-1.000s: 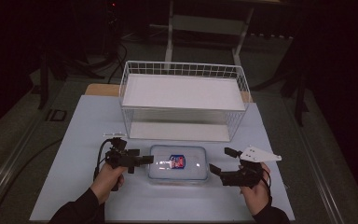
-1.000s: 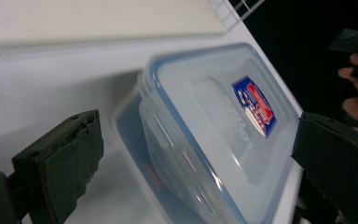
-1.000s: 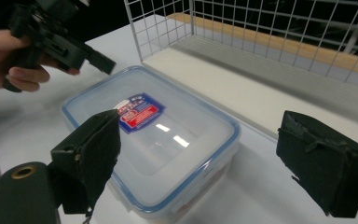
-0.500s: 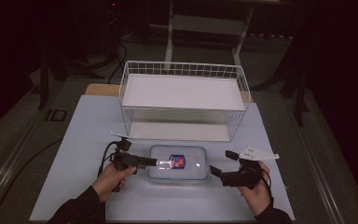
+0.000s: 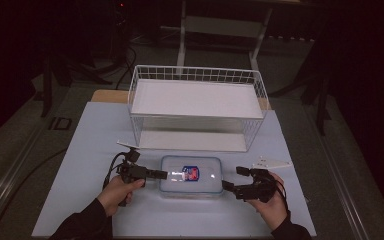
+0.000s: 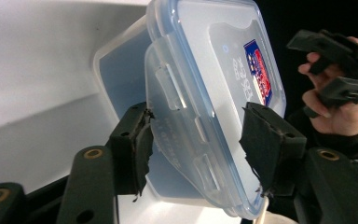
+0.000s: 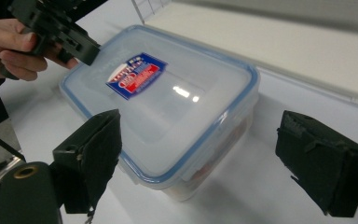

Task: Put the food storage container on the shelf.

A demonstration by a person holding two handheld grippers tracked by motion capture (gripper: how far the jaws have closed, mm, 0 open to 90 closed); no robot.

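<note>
A clear plastic food container (image 5: 190, 175) with a blue-sealed lid and a red-and-blue label lies on the white table in front of me. My left gripper (image 5: 162, 175) is at its left end. In the left gripper view the jaws (image 6: 196, 144) have just been closing; one pad lies against the end latch flap (image 6: 168, 93) and the other on the lid top (image 6: 223, 60). My right gripper (image 5: 228, 186) stands open by the container's right front corner. In the right gripper view its jaws (image 7: 205, 158) are spread wide, clear of the container (image 7: 168, 93).
A white wire basket (image 5: 195, 105) with a white floor stands just behind the container. The table (image 5: 80, 150) is pale and its edges drop to a dark floor on all sides. The other hand and its gripper (image 7: 60, 32) sit beyond the container's far end.
The left gripper's jaws have narrowed from wide open onto the container's left end. Both hands and the container stay in place.
</note>
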